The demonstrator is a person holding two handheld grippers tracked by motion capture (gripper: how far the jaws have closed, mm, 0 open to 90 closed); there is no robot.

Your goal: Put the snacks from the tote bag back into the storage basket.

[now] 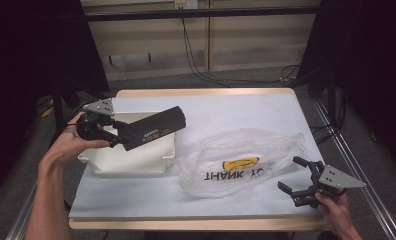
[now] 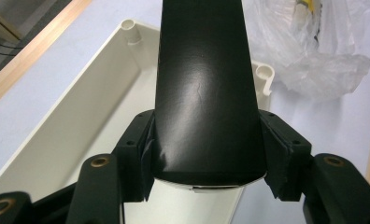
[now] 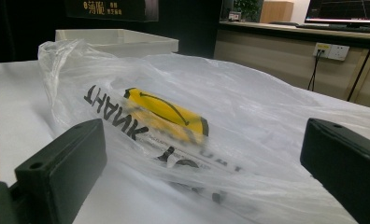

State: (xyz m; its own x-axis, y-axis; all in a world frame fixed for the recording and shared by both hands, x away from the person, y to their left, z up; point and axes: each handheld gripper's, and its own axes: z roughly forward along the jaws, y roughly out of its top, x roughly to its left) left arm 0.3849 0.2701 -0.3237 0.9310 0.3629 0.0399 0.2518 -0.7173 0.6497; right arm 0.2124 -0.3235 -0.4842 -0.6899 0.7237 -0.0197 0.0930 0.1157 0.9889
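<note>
Left gripper (image 1: 117, 136) is clamped on the near end of a long black box (image 1: 153, 129), its pads (image 2: 145, 158) pressing both sides, and the box juts out to the right, tilted, over the white bin (image 1: 136, 160) that sits on the left half of the desk (image 1: 136, 200). Through the left gripper view, that box rises straight up between the jaws with the bin's open interior beneath it. Just right of the bin lies a clear plastic bag (image 1: 241, 160) printed with black letters, something yellow (image 1: 240, 163) inside. Far right, the right gripper (image 1: 297, 175) rests near the desk's front edge, jaws spread wide and empty, pointing at the bag just beside it.
</note>
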